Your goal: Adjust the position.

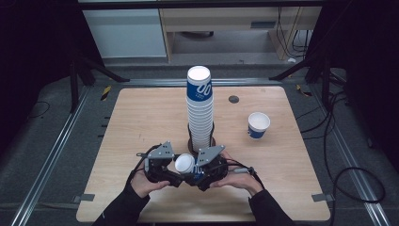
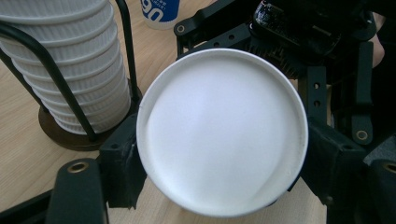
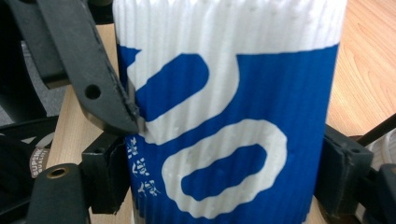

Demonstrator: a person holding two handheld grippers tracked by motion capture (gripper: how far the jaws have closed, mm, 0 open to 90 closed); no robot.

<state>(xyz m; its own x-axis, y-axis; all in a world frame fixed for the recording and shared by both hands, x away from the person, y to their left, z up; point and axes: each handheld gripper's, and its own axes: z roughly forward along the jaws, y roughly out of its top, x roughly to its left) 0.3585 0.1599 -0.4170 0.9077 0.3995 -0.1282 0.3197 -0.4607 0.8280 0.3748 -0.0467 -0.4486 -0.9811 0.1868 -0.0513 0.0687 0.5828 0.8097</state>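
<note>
A blue-and-white paper cup [image 1: 185, 164] is held low over the table's front middle, between both grippers. My left gripper [image 1: 170, 175] comes in from the left. In the left gripper view its pads [image 2: 122, 163] sit on either side of the cup's white rim [image 2: 223, 133], which faces the camera. My right gripper [image 1: 201, 175] comes in from the right. Its pads [image 3: 108, 173] press against the cup's ribbed blue side [image 3: 233, 116]. One jaw of the left gripper [image 3: 93, 79] touches the cup at the upper left of the right gripper view.
A tall stack of the same cups [image 1: 200, 106] stands in a black wire holder [image 1: 202, 141] just behind the grippers. A single upright cup [image 1: 258, 125] is at the right. A small dark disc [image 1: 233, 99] lies near the far edge.
</note>
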